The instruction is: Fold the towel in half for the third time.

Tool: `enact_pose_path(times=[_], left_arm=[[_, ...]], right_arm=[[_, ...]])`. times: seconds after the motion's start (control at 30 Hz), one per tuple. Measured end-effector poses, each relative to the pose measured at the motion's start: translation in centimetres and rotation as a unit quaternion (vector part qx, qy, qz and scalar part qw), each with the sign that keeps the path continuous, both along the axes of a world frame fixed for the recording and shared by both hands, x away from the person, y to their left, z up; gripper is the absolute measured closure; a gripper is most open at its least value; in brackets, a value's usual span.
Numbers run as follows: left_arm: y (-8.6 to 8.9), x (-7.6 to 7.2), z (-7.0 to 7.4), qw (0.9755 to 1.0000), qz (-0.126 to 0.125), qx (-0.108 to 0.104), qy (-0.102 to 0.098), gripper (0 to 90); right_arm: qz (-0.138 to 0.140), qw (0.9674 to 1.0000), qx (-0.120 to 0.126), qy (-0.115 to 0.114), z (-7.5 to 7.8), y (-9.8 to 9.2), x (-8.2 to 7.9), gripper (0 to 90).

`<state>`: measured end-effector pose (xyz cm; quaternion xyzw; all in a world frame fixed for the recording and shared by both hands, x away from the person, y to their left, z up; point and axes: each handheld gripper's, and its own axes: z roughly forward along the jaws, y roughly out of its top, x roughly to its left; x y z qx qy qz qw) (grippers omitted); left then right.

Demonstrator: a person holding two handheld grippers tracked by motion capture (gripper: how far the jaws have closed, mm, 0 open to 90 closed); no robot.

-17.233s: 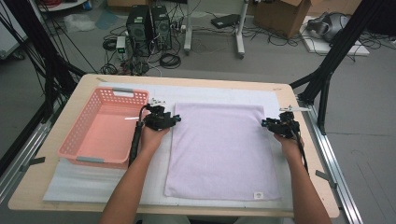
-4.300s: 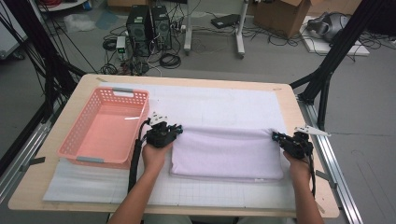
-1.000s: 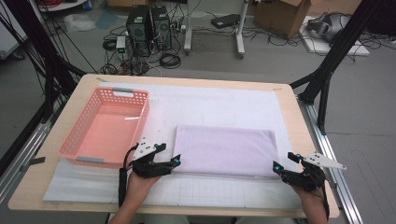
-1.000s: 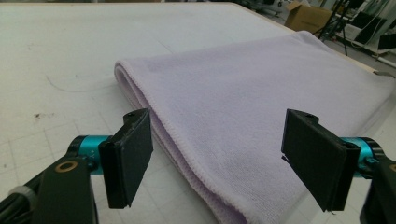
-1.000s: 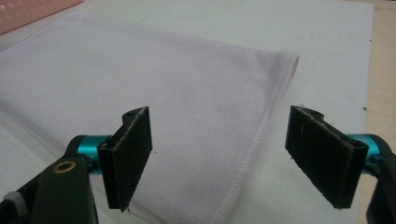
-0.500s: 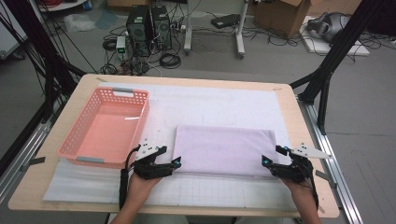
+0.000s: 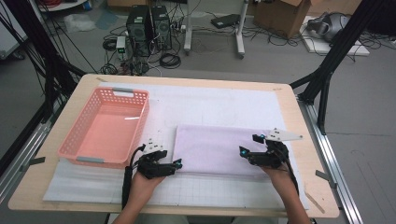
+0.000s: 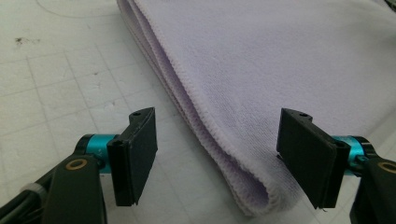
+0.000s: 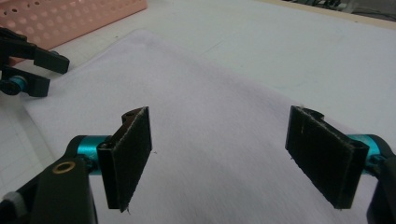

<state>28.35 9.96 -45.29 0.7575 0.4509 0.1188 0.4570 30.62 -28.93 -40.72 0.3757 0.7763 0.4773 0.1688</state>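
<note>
High view – towel: the folded lilac towel [image 7: 219,149] lay flat on the white mat [image 7: 215,105] of the counter [image 7: 70,102], just right of the empty pink basket [image 7: 105,128].
High view – grippers: the left gripper [image 7: 176,164] sat at the towel's near left corner; the right gripper [image 7: 243,152] hung over its near right part.
Left gripper view – jaws: spread wide and just then narrowing a little, with the towel's folded corner [image 8: 261,196] lying between them, neither pad pressing on it.
Left gripper view – handling: the stacked hemmed edges [image 8: 187,98] looked soft, thick and limp; I judged it light, not fragile, grippy enough, but likely to sag and let layers slip apart.
Right gripper view – jaws: spread wide over the flat cloth [image 9: 215,140], pinching nothing; the left gripper [image 9: 35,70] showed beyond.
Right gripper view – where to hold: I'd take it at the near corners, biting through all layers at once.
</note>
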Motion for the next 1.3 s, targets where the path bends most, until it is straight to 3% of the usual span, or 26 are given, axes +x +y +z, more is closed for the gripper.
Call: enact_pose_path(times=[0.2,0.37,0.47,0.73,0.97,1.07,1.3], left_arm=[[-0.2,0.1,0.0,0.9999,-0.002,0.014,0.004,29.9],[-0.5,0.0,0.1,0.9995,0.012,0.03,-0.002,39.7],[-0.8,-0.2,0.1,0.9992,0.007,0.038,-0.007,49.8],[-1.4,-0.6,0.1,0.9986,0.015,0.049,-0.012,57.7],[-1.4,-0.6,0.1,0.9991,0.022,0.036,-0.002,62.4],[-1.3,-0.6,0.0,0.9994,0.023,0.028,0.003,67.8],[-0.9,-0.3,0.0,0.9993,0.026,0.0,0.028,75.3]], right_arm=[[0.02,0.9995,-0.019,0.015,0.4,2.6,1.9,21.4],[0.032,0.9988,-0.027,0.025,0.9,4.5,3.6,21.3],[0.047,0.9977,-0.036,0.034,0.9,5.8,4.7,21.1],[0.08,0.9935,-0.047,0.065,0.3,9.0,7.3,20.7],[0.102,0.99,-0.064,0.074,-0.2,11.6,8.6,21.2],[0.114,0.9869,-0.079,0.082,-0.5,13.0,9.1,26.9],[0.134,0.9816,-0.104,0.087,-1.1,16.7,10.6,29.5]])
